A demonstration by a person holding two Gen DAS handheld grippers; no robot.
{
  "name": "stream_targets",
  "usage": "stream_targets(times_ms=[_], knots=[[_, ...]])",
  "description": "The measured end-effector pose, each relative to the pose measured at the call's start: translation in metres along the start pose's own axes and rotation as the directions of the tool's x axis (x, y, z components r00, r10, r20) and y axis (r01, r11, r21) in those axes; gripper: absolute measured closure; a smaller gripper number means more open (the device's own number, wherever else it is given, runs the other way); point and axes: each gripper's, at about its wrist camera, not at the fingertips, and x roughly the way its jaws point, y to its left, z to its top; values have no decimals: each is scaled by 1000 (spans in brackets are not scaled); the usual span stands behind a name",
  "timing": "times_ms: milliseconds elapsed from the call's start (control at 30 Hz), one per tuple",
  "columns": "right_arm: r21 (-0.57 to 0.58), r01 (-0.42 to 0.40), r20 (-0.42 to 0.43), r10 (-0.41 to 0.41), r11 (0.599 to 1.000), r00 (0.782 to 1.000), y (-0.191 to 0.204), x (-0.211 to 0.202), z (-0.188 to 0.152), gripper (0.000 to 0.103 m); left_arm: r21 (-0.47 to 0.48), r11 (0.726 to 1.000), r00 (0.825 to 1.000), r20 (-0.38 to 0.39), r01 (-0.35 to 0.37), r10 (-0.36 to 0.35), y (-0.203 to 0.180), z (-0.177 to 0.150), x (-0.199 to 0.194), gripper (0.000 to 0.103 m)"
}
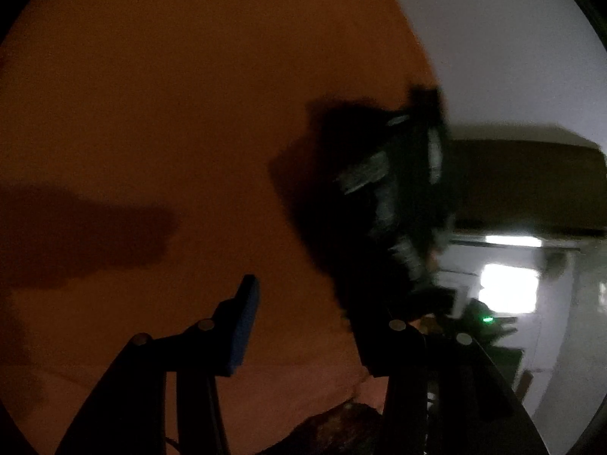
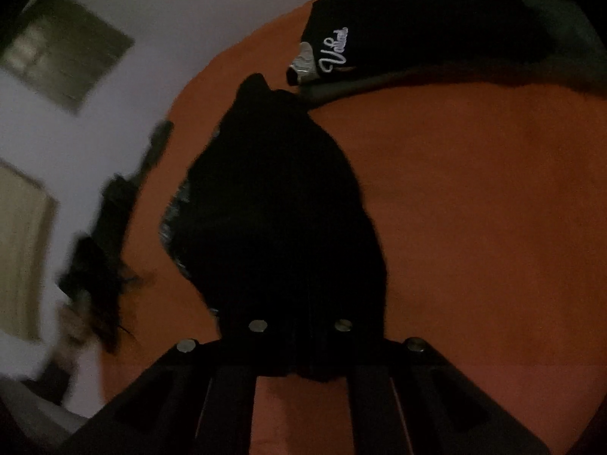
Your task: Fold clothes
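Observation:
A black garment (image 2: 280,208) with pale print along one edge hangs from my right gripper (image 2: 299,303), which is shut on it; the cloth covers the fingertips. In the left wrist view the same garment (image 1: 360,204) shows blurred above the orange bed sheet (image 1: 170,113), right of centre. My left gripper (image 1: 303,303) stands open just below it, over the sheet, and its blue pad (image 1: 244,326) is bare. The garment's lower edge overlaps the dark right finger (image 1: 375,345); I cannot tell if they touch. A second black garment (image 2: 417,30) with white script lies folded at the far side of the sheet (image 2: 474,208).
A pale wall (image 1: 493,57) borders the bed. A bright window (image 1: 508,288) and a small green light (image 1: 486,318) show on the right. Dark frames (image 2: 64,49) hang on the wall (image 2: 170,7). A dark patterned cloth (image 1: 341,428) lies at the near edge.

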Motion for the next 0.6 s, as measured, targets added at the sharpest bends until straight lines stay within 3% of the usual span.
stream_targets(times_ms=[67, 133, 200, 300, 333, 400, 433, 533, 600], knots=[[-55, 52, -41, -54, 997, 998, 2, 10, -8, 95, 58, 998, 999, 2, 36, -36, -22, 8, -2, 55], [-88, 95, -101, -104, 992, 989, -7, 15, -14, 87, 123, 992, 1000, -10, 19, -18, -42, 18, 3, 55], [-72, 124, -81, -129, 990, 988, -14, -1, -15, 84, 176, 984, 1000, -16, -15, 18, -59, 34, 16, 55], [-32, 155, 1, -155, 987, 988, -16, -33, -14, 77, 182, 982, 998, -39, -42, 50, -51, 41, 30, 55], [-39, 136, 23, -135, 990, 991, -7, -40, -15, 71, 165, 985, 997, -49, -46, 54, -43, 41, 35, 55], [-90, 115, 55, -110, 989, 992, 18, -44, -19, 32, 117, 992, 996, -75, -45, 55, -24, 39, 46, 55], [-135, 121, 65, -113, 983, 991, 36, -41, -23, 25, 99, 994, 995, -83, -49, 57, -15, 37, 49, 55], [-322, 139, 101, -112, 937, 989, 95, -20, -32, 21, 72, 996, 993, -96, -60, 67, 2, 33, 53, 55], [-446, 170, 116, -132, 879, 984, 142, 5, -34, 21, 59, 996, 993, -95, -63, 68, 8, 33, 49, 55]])
